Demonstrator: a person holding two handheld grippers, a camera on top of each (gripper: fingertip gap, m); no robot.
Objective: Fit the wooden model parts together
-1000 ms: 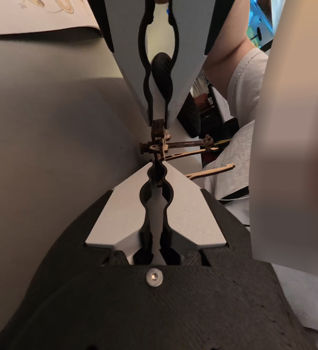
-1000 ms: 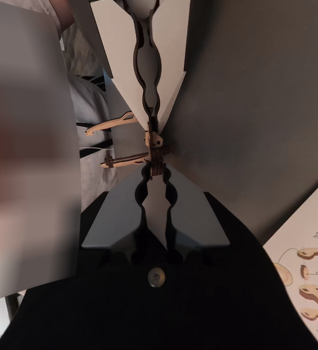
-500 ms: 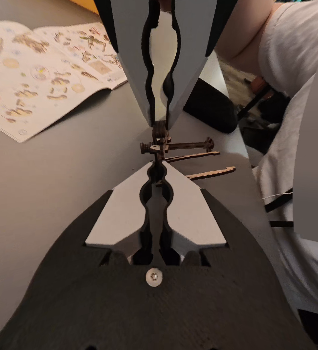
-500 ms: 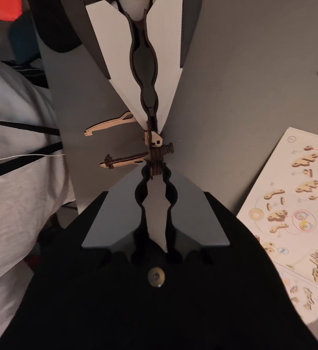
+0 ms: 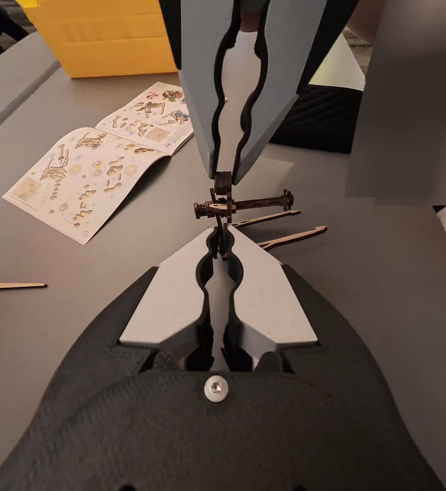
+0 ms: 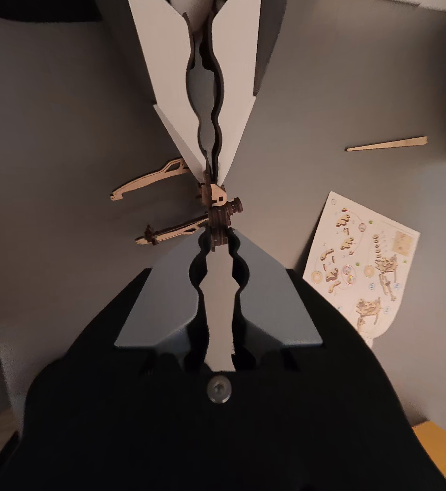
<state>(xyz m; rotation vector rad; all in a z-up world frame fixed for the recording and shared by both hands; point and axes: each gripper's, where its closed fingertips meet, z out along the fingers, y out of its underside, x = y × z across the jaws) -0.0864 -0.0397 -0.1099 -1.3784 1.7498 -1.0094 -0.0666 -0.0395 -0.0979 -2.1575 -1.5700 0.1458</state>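
A small wooden model [image 5: 217,208] hangs in the air between my two grippers, above the grey table [image 5: 70,265]. My left gripper [image 5: 220,229] is shut on a thin plate at the model's near end. My right gripper [image 5: 223,176] comes from the opposite side, shut on a dark stack of wooden discs. In the right wrist view the right gripper [image 6: 217,233] clamps that stack [image 6: 217,225] and the left gripper [image 6: 212,178] holds the pale plate. Three long thin wooden arms [image 5: 293,236] stick out sideways from the model; they also show in the right wrist view [image 6: 150,182].
An open instruction booklet [image 5: 97,164] lies on the table; it also shows in the right wrist view [image 6: 357,265]. A yellow box [image 5: 105,34] stands behind it. A loose wooden stick [image 5: 9,285] lies apart, also in the right wrist view [image 6: 386,143]. A black object [image 5: 322,119] sits beyond the grippers. Both grippers' tips are close together, under 4 cm apart.
Both grippers, still shut on the model, have swung together over the table. The booklet, yellow box and loose stick have come into view. The grip looks unchanged.
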